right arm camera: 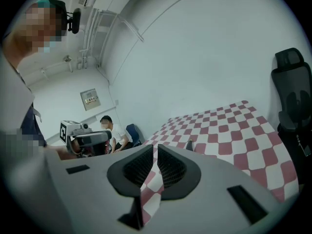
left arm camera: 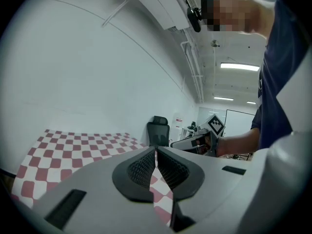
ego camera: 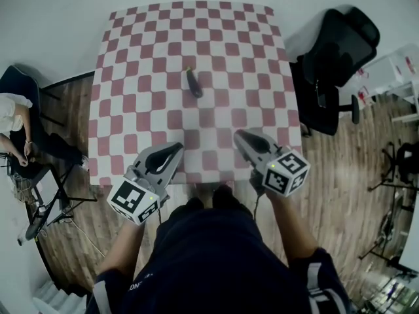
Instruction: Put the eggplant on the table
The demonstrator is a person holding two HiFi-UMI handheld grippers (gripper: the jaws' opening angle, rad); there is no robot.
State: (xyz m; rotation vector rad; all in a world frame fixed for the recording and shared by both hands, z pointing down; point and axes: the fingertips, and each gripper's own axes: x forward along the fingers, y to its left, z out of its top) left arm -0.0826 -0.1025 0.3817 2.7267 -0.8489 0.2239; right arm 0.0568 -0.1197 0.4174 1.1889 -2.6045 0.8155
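Observation:
The dark purple eggplant (ego camera: 193, 82) lies alone on the red-and-white checkered table (ego camera: 131, 64), a little beyond its middle. Over the near table edge my left gripper (ego camera: 177, 148) and right gripper (ego camera: 238, 135) are held side by side, well short of the eggplant. In the left gripper view the left gripper (left arm camera: 156, 153) has its pads closed together with nothing between them. The right gripper (right arm camera: 155, 149) looks the same in its own view, shut and empty. Just past its jaws, the eggplant (right arm camera: 189, 145) shows as a small dark tip.
A black office chair (ego camera: 337, 51) stands off the table's right side. A seated person (ego camera: 13, 129) is on the left beside a black stand (ego camera: 55, 205). Wooden floor surrounds the table, and a white wall runs behind it.

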